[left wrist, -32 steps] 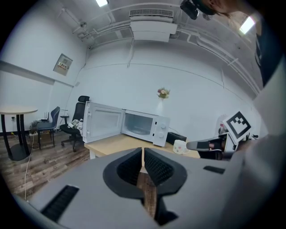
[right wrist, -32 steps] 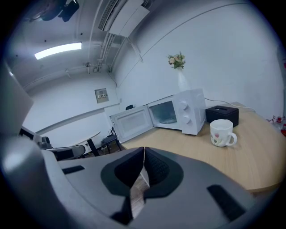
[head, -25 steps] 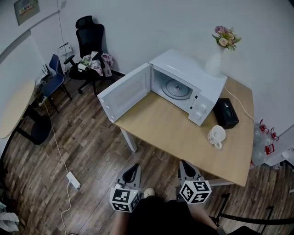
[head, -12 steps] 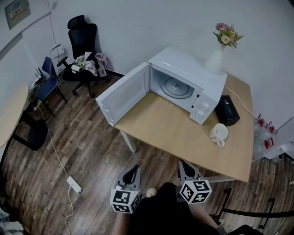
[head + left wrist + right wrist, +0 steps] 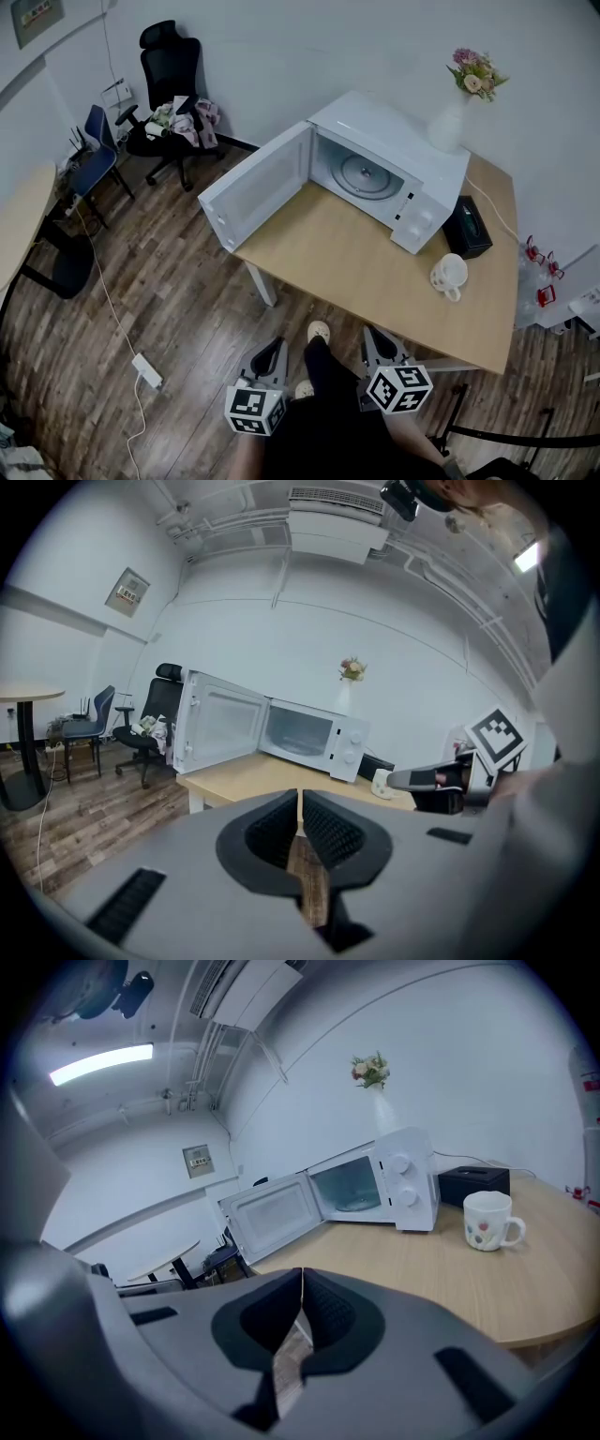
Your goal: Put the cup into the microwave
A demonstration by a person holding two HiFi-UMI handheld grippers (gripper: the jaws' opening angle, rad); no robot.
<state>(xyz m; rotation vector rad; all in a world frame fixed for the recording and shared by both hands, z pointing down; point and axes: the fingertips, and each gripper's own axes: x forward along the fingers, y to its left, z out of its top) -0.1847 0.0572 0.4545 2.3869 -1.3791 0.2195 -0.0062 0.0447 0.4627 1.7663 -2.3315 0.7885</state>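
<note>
White cup (image 5: pixel 446 273), floral print, handle toward near edge, upright on desk (image 5: pixel 328 262) right of open microwave (image 5: pixel 380 164), near black box (image 5: pixel 466 228). Left gripper (image 5: pixel 275 343), right gripper (image 5: pixel 373 336): fingers pressed together, empty, short of desk.

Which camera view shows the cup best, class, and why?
The right gripper view: the cup sits large and unblocked, handle and flower print clear. The head view shows it small, from above. The left gripper view shows only a tiny pale shape.
</note>
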